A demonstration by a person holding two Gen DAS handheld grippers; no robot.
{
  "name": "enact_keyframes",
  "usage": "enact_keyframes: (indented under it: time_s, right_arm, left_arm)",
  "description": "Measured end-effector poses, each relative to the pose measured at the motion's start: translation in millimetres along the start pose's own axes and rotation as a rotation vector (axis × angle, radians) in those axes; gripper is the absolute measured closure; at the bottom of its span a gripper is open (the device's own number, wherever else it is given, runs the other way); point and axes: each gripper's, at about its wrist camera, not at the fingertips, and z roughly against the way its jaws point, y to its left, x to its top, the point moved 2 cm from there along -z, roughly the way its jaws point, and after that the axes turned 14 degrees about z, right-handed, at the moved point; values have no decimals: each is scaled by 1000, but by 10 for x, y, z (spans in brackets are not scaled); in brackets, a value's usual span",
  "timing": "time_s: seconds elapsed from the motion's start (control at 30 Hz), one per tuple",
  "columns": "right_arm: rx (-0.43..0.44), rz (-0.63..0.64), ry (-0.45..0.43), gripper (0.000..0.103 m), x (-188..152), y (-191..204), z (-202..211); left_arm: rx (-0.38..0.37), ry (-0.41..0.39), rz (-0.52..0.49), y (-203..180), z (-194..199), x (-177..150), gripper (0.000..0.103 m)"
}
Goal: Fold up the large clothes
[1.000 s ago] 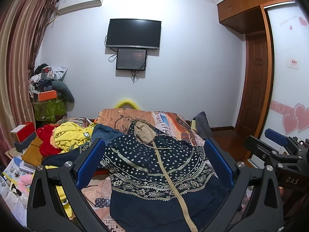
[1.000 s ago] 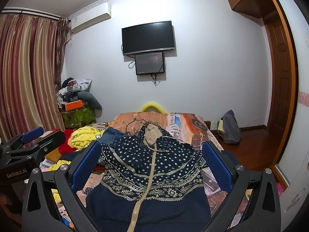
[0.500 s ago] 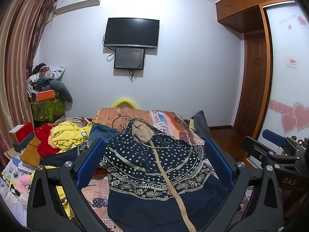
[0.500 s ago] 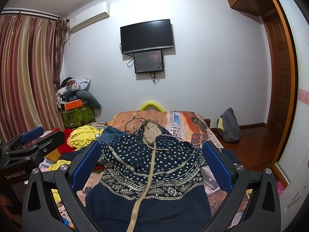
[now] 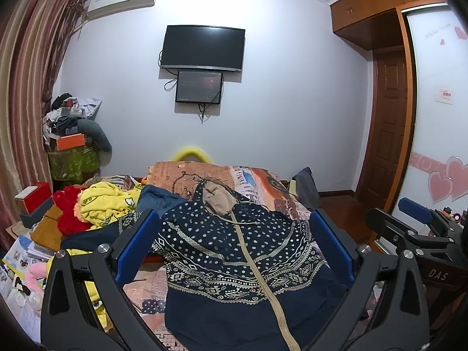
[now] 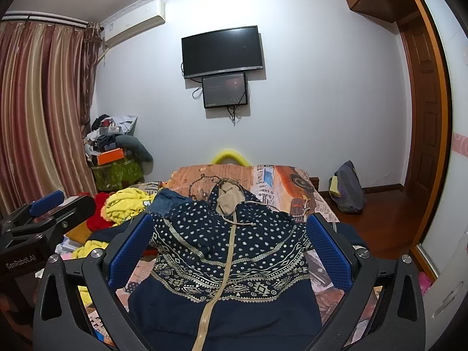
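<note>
A navy hoodie (image 5: 234, 266) with pale dots, a patterned band and a tan zipper lies face up on the bed (image 5: 254, 181), hood toward the far wall. Both tongs hang above its lower half, touching nothing. The left tongs (image 5: 235, 242) are spread wide, blue pads (image 5: 137, 242) on either side of the hoodie's chest. The right tongs (image 6: 231, 245) are spread the same way, holding nothing.

The left wrist view alone shows the wardrobe door with pink hearts (image 5: 447, 181) at its right edge, a red box (image 5: 36, 196) low on the left, and the right tongs from the side, with one blue pad (image 5: 416, 207). The right wrist view alone shows the left tongs from the side at its left edge, a backpack (image 6: 348, 187) in full on the wooden floor by the door, and a wide stretch of striped curtain (image 6: 38, 117).

Both views show the TV (image 5: 203, 48) with a small screen (image 5: 199, 87) under it, the air conditioner (image 6: 134, 23), and a heap of yellow (image 5: 108, 204) and red (image 5: 68, 213) clothes left of the hoodie.
</note>
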Motion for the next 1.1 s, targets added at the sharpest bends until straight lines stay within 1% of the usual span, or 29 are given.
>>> enact_keyframes:
  time_s: [0.23, 0.47, 0.6, 0.8, 0.97, 1.03, 1.1]
  right_arm:
    - [2, -1, 31, 0, 38, -3, -167]
    - [-2, 1, 70, 0, 42, -6, -440]
    - [3, 0, 97, 0, 55, -16, -681]
    - [30, 2, 137, 0, 38, -55, -1099]
    - [48, 26, 191, 0, 25, -117, -1545]
    - [56, 29, 220, 0, 0, -153, -1733]
    - [66, 37, 243, 0, -31, -177, -1892]
  left_arm:
    - [11, 10, 14, 102, -153, 20, 0]
    - [26, 24, 31, 303, -456, 87, 0]
    - [55, 9, 44, 462, -663, 141, 0]
    - [149, -27, 14, 761, -1040, 226, 0]
    - [207, 8, -32, 1116, -1421, 304, 0]
    - [220, 33, -24, 1268, -1563, 319, 0]
    - [231, 75, 7, 1495, -1727, 329, 0]
